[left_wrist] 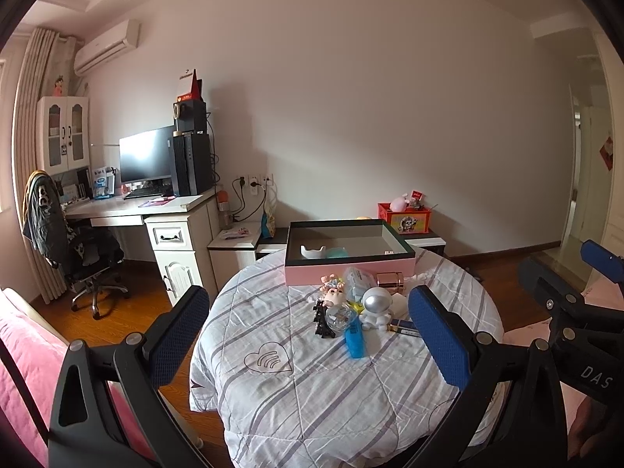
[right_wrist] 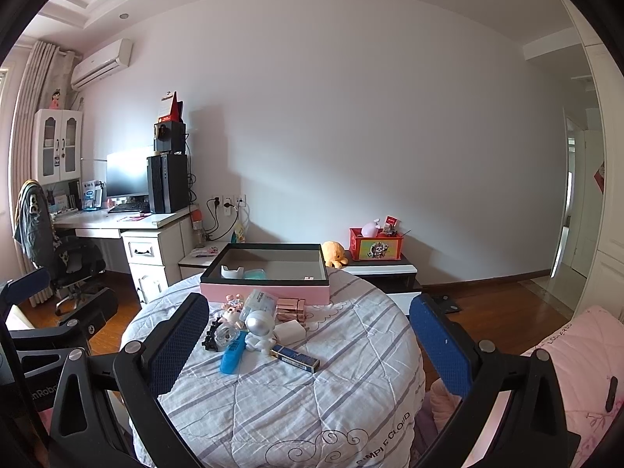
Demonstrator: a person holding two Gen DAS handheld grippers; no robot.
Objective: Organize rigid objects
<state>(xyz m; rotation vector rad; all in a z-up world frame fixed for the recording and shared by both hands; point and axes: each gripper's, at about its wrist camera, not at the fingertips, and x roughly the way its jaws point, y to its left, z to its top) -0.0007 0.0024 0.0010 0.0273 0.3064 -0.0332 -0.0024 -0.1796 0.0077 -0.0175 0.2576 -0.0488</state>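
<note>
Pink box with dark rim, silver-white astronaut figure, blue tube, quilt — white, grey-striped

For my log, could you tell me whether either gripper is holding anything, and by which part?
Nothing is held: the left gripper and right gripper both have open, empty jaws.

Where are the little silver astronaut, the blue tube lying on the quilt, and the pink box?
silver astronaut (right_wrist: 258, 323), right wrist view, on its helmet.
blue tube (right_wrist: 232, 355), right wrist view, mid-body.
pink box (right_wrist: 269, 289), right wrist view, on its front wall.
</note>
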